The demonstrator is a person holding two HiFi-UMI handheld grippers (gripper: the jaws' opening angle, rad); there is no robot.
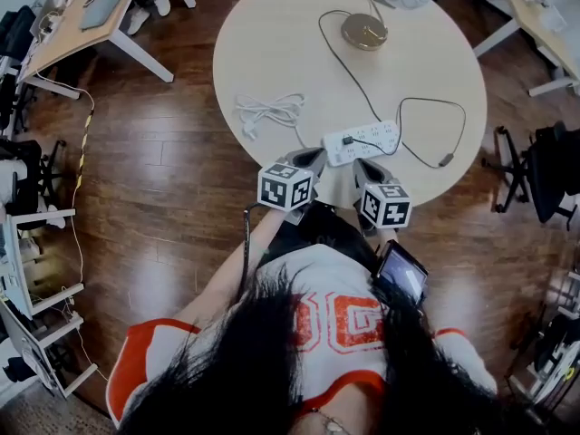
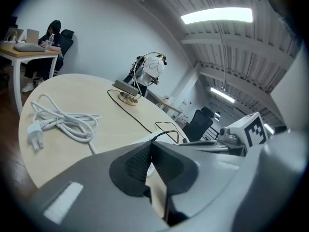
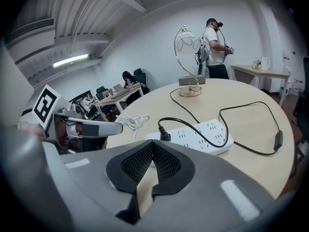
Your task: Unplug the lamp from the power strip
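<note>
Both grippers hang at the near table (image 1: pixel 272 53) edge, empty. Left gripper (image 2: pixel 150 145) has its pads pressed together w/ nothing btwn them; right gripper (image 3: pixel 152 145) is likewise closed tight on nothing. The black plug (image 3: pixel 165 136) sits in the power strip (image 1: pixel 376 139), at the strip's left end, just ahead of both grippers and roughly btwn them. The strip's long axis runs left-right across the person, approx parallel to the table edge, so the plug body sticks up off its top face. Its cord (image 3: pixel 177 119) trails off over the strip and away to the lamp (image 1: pixel 366 31) at the table's far side. Neither gripper is clearly nearer (right one's view has the plug just past its tips, a touch to the right, so prob. the handier pick). Jaws would need to open before any grab. A coiled white cable (image 1: pixel 270 109) lies off left, apart from the strip. No containers on the table.
</note>
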